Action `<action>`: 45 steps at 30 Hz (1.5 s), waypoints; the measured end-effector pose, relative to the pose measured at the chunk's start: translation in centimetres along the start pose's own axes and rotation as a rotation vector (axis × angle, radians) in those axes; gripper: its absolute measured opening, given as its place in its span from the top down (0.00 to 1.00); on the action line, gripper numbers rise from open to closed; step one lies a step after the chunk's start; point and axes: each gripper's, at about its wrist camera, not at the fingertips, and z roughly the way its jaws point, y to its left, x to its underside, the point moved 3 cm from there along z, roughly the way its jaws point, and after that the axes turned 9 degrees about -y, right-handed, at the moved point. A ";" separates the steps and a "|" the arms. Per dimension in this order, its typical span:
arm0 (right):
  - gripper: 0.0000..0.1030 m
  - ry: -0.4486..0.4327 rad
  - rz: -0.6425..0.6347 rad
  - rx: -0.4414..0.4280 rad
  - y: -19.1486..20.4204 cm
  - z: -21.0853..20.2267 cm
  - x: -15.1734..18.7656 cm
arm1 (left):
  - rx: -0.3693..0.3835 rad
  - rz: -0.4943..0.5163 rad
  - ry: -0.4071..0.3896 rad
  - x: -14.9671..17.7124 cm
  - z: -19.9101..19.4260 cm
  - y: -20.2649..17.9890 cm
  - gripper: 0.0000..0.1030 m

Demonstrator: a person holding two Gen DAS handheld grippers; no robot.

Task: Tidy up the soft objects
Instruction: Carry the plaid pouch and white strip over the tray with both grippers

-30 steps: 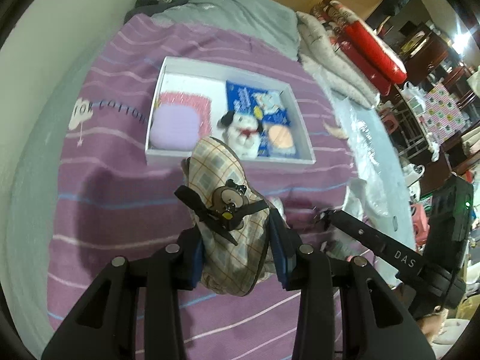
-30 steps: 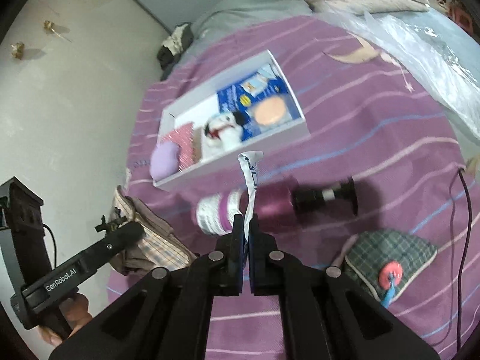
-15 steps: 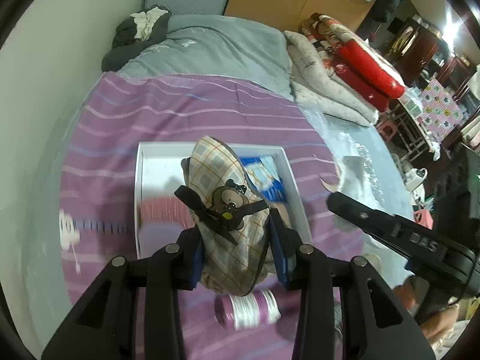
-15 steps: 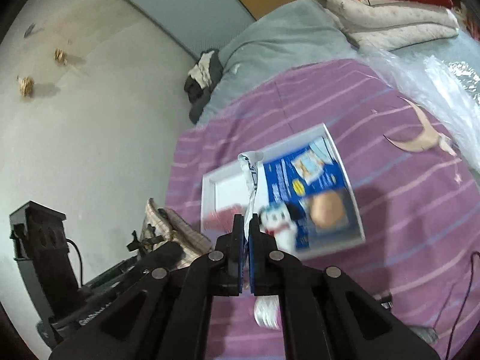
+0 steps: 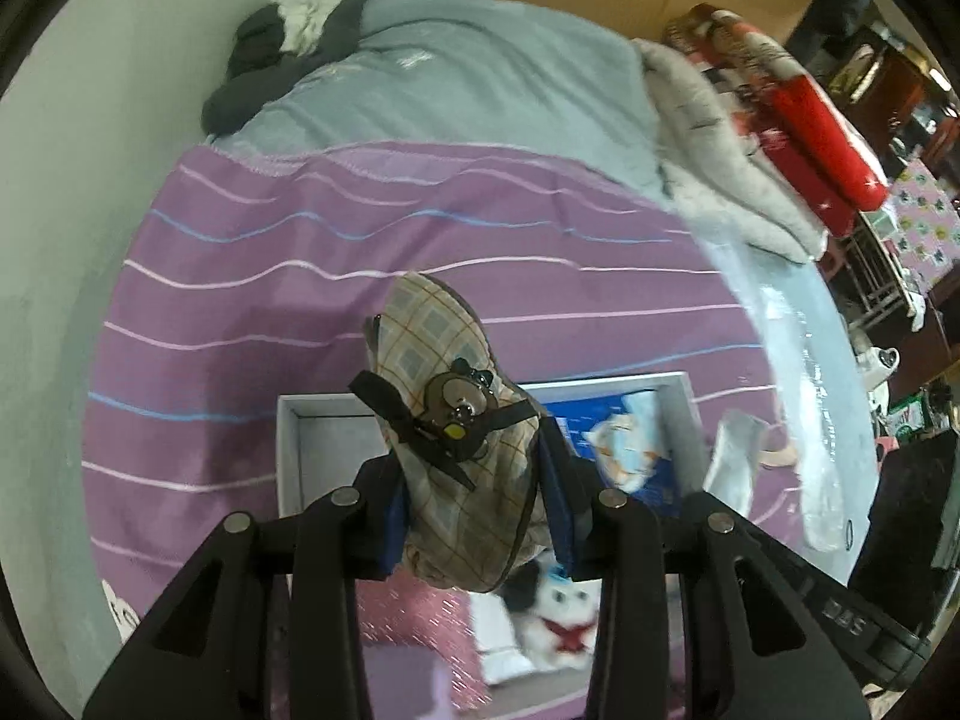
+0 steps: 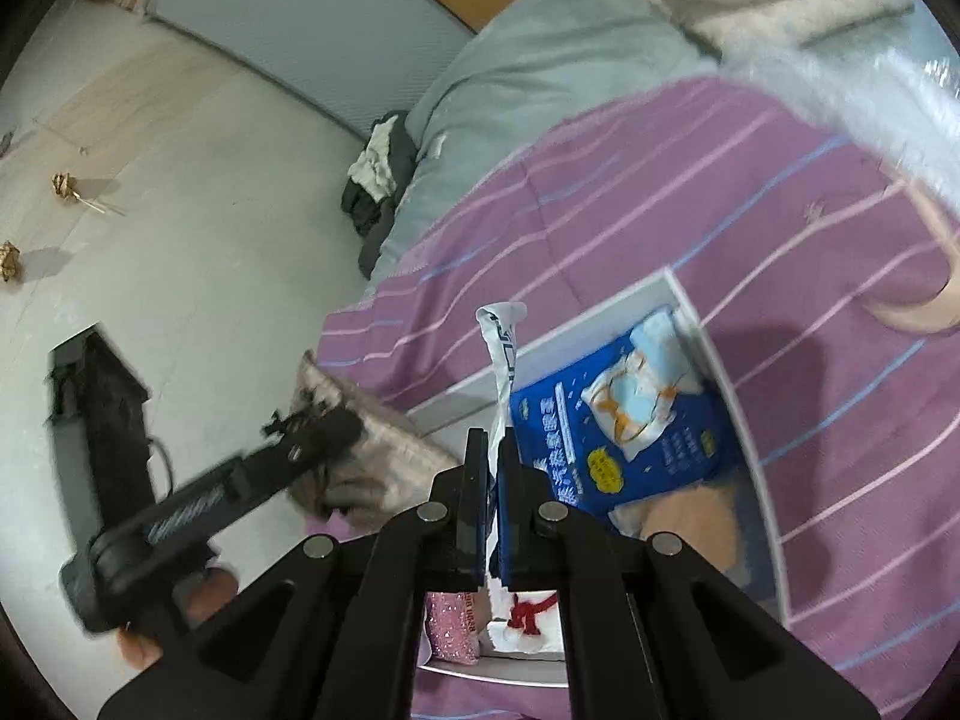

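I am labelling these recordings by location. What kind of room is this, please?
Most likely a bedroom at home. The work happens on a bed with a purple striped sheet, a grey blanket lies behind it, and folded quilts are stacked at the side.

Tray [image 5: 287, 450] on bedspread [image 5: 300, 252], frame centre; packet [image 5: 624, 450] in its right part, plush toy [image 5: 564, 612] below, pouch [image 5: 420, 630] lower left.

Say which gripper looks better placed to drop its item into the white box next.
Left, probably. The left gripper holds the plaid slipper above the box's bare left part. The right gripper, shut on a thin white packet, hangs over the blue pack, where space looks taken.
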 end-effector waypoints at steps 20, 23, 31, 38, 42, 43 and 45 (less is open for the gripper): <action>0.99 -0.002 -0.043 0.023 -0.1 0.9 1.1 | -0.097 -0.015 -0.045 2.5 1.7 4.7 0.61; 0.99 0.024 -0.044 0.012 -0.1 1.6 1.3 | -0.102 -0.033 -0.010 2.8 1.5 4.6 0.60; 0.99 0.134 -0.066 -0.046 0.4 5.7 2.8 | -0.132 -0.023 -0.002 3.2 0.5 4.4 0.42; 0.97 0.145 -0.126 -0.047 1.2 8.2 3.7 | -0.112 -0.055 -0.079 3.0 -2.1 4.2 0.41; 0.92 0.143 -0.139 -0.009 0.9 9.1 3.6 | -0.110 -0.055 -0.102 3.1 -2.9 3.9 0.41; 0.84 0.148 -0.132 -0.008 0.7 9.2 3.7 | -0.108 -0.057 -0.103 3.2 -3.0 3.8 0.41; 0.58 0.149 -0.110 0.002 0.5 9.4 3.6 | -0.105 -0.059 -0.106 3.3 -3.1 3.7 0.41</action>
